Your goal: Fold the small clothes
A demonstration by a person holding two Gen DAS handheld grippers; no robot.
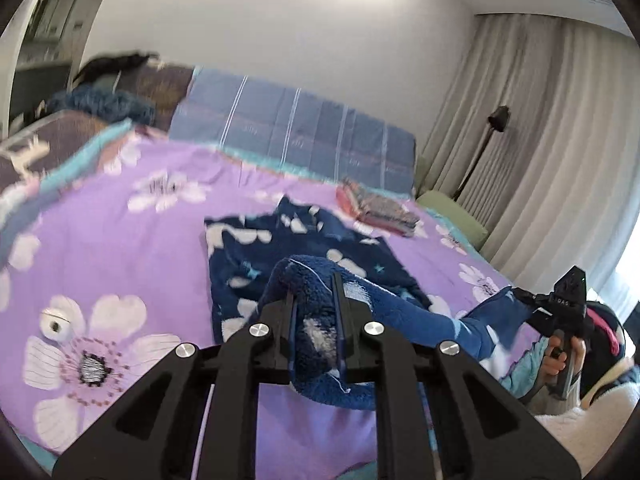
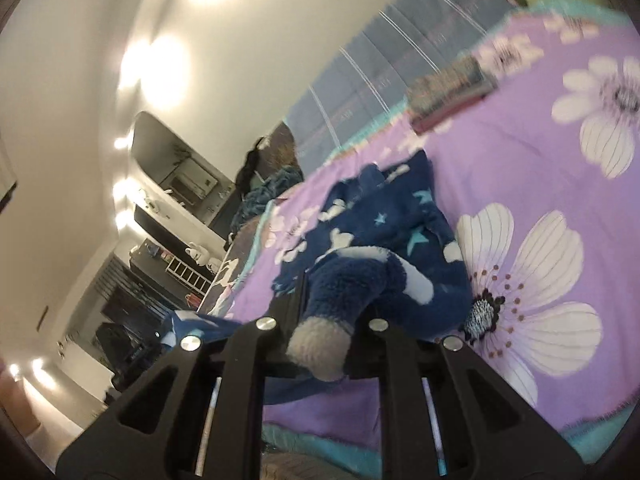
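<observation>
A small navy fleece garment (image 1: 280, 248) with white shapes and teal stars lies on the purple flowered bedspread (image 1: 120, 240). My left gripper (image 1: 314, 284) is shut on its near edge and lifts it off the bed. My right gripper (image 1: 524, 296) shows in the left wrist view at the right, shut on another corner of the same garment, stretching the edge between us. In the right wrist view my right gripper (image 2: 332, 296) is shut on a bunch of the navy fleece (image 2: 352, 280), with the rest of the garment (image 2: 384, 220) spread beyond on the bedspread (image 2: 540, 152).
A folded stack of clothes (image 1: 380, 210) lies near the blue striped pillow (image 1: 304, 128); the stack also shows in the right wrist view (image 2: 448, 92). Dark clothes (image 1: 104, 104) are heaped at the far left. Curtains (image 1: 540, 140) and a floor lamp (image 1: 496, 120) stand right of the bed.
</observation>
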